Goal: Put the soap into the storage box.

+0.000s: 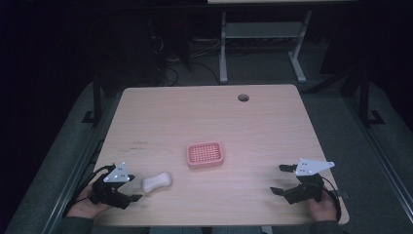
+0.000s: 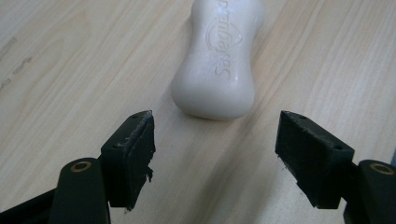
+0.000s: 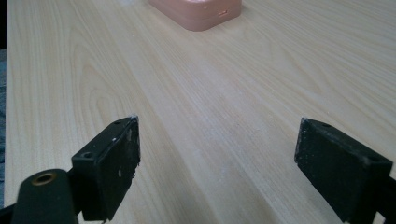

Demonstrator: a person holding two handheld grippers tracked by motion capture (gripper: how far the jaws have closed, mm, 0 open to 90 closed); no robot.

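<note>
A white bar of soap lies flat on the wooden table, near its front left. My left gripper sits just left of it, jaws open, with nothing between them. In the left gripper view the soap lies a short way beyond the gripper, apart from both pads. A pink soap dish with a gridded top stands at the table's middle. My right gripper rests open near the front right, pointing toward the dish. In the right gripper view the dish lies far ahead of the gripper.
A round cable hole is near the table's far edge. Beyond the table stands the white frame of another desk on a dark floor. Bare wood lies between the dish and the right gripper.
</note>
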